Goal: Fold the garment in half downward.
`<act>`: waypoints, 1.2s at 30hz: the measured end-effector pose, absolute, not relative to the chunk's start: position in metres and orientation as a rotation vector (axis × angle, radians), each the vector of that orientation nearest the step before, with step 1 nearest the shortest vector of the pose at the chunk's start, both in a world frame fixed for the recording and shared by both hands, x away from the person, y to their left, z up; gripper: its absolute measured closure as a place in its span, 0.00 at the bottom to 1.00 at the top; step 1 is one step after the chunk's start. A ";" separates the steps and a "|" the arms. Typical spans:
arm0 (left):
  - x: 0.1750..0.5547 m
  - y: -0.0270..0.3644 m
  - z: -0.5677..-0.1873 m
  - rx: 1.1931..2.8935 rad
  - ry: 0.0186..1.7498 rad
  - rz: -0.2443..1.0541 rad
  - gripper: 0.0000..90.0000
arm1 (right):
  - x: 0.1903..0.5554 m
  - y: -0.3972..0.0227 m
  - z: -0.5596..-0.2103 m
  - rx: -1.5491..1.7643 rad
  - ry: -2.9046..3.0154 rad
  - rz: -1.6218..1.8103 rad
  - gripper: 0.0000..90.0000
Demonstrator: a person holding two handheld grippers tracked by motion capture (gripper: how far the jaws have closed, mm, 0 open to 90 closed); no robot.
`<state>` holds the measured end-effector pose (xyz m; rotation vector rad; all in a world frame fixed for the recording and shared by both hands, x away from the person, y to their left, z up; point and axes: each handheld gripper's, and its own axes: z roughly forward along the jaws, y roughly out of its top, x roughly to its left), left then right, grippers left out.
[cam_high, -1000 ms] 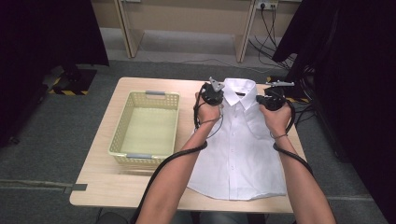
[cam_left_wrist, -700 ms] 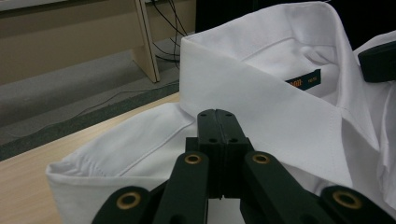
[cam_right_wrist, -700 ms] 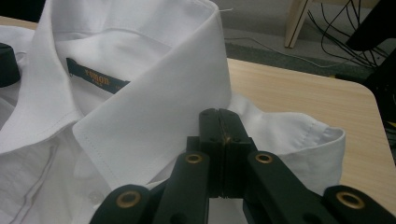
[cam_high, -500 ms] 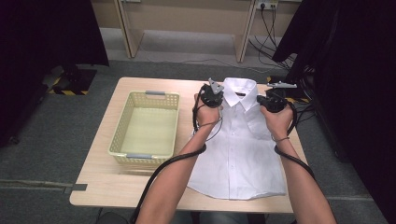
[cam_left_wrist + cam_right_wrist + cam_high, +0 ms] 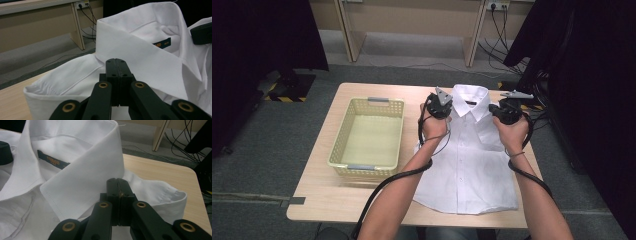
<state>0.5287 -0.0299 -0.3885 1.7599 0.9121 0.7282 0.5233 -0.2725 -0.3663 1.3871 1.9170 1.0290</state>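
The high view covers the full wooden table (image 5: pixel 312 200). A white shirt (image 5: pixel 469 165) lies flat on the right half, buttoned front up, collar at the far edge. A pale yellow basket (image 5: pixel 343 146) stands to the left of the shirt, near it but not touching.

In the high view, the left gripper (image 5: pixel 440 106) sits at the shirt's shoulder on the basket side of the collar, and the right gripper (image 5: pixel 507 111) sits at the opposite shoulder. Each hand grips its tool from behind. From this height the jaw tips are too small to read.

The left gripper view supplies the jaw detail. The two black jaws of the left gripper (image 5: pixel 116 60) are pressed together with no gap, tips aimed at the fabric just below the collar (image 5: pixel 140 50). Whether cloth is caught between them cannot be told. A dark label with orange lettering (image 5: pixel 162 43) shows inside the neckband.

The right gripper view shows the right gripper (image 5: pixel 117 180) with jaws likewise pressed flat together at the other collar wing (image 5: pixel 82 185). A folded shoulder edge (image 5: pixel 172 195) lies beyond the jaws, with bare table (image 5: pixel 160 170) past it. The neck label (image 5: pixel 51 160) shows here too.
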 end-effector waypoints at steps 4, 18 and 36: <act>0.527 -0.029 -0.388 1.762 0.907 0.734 0.99 | 0.520 -0.272 -0.365 1.377 1.916 1.036 1.00; 0.534 -0.030 -0.377 1.752 0.902 0.747 0.99 | 0.528 -0.273 -0.356 1.385 1.902 1.036 1.00; 0.536 -0.027 -0.361 1.721 0.890 0.776 0.99 | 0.531 -0.269 -0.342 1.369 1.879 1.059 1.00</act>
